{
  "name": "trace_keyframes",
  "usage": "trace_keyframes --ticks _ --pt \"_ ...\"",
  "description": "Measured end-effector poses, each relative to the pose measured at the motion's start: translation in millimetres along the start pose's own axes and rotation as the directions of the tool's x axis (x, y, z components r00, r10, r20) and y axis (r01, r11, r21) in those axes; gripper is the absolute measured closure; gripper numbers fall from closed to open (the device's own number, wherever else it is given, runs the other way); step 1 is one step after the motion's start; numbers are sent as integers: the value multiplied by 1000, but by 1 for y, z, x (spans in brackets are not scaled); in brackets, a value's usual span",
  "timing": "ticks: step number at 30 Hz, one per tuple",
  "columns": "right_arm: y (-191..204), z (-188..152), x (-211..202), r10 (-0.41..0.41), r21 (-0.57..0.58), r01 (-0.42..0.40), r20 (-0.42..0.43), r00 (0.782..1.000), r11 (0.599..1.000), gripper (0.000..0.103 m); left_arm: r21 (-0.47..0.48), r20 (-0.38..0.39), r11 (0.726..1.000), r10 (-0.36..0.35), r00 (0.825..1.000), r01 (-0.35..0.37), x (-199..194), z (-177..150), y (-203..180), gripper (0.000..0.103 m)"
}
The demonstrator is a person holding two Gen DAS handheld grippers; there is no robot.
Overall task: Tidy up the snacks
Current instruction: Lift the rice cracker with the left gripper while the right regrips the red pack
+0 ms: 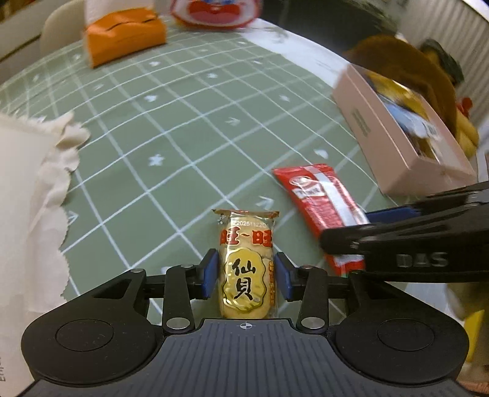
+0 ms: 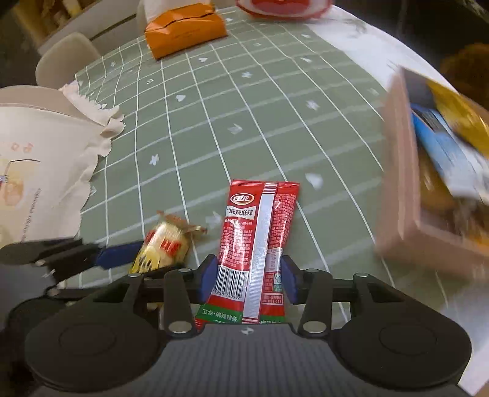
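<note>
Two loose snack packets showed, one in each set of tongs. The left tongs (image 1: 247,276) were clamped on a yellow rice cracker packet (image 1: 247,268), blue pads pressed to both its sides, the packet upright between them over the bench. The right tongs (image 2: 249,279) were clamped on a red spicy strip packet (image 2: 255,241), which ran lengthwise away from the camera with its silver seam facing up. From the left wrist view the red packet lay just beside the cracker packet, on its right, with the right tongs reaching in from that side; from the right wrist view the cracker packet sat to the left, just beside the red one.

The bench (image 1: 183,128) was covered by a green cloth with a white grid and small white marks. A pale chair (image 2: 65,59) stood at its far edge. One orange tissue pack (image 1: 122,36) lay at the far side, with a red and white item (image 1: 214,12) beside it, too blurred to name. A white paper bag with a torn edge (image 1: 33,183) filled the left.

One pink box (image 1: 394,134) stood open at the right, near the red packet. It held several packets, blue and gold ones among them; motion blur kept me from counting them.
</note>
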State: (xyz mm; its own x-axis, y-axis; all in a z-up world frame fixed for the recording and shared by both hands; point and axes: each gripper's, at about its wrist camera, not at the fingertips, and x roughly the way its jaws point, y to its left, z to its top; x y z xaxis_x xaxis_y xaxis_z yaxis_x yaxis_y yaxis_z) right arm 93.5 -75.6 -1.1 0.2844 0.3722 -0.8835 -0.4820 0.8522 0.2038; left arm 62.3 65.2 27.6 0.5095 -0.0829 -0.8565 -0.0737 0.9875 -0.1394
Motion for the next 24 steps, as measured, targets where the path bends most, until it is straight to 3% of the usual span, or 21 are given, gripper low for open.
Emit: trace_keyframes --ticks 8,13,20,24 --pt "-31 -43 -29 -40 114 37 26 999 993 59 -18 -12 996 -84 996 84 -2 -8 -4 61" --pt "-52 -73 -34 -85 208 80 14 996 975 59 -13 -41 985 -174 984 174 -1 -14 -21 61" --pt "-66 -99 -44 -173 221 159 48 984 962 56 94 -64 984 -147 987 153 3 -16 -58 60" --pt "-77 -108 -39 -187 205 170 63 980 964 39 94 -67 988 -118 991 124 5 -15 -65 60"
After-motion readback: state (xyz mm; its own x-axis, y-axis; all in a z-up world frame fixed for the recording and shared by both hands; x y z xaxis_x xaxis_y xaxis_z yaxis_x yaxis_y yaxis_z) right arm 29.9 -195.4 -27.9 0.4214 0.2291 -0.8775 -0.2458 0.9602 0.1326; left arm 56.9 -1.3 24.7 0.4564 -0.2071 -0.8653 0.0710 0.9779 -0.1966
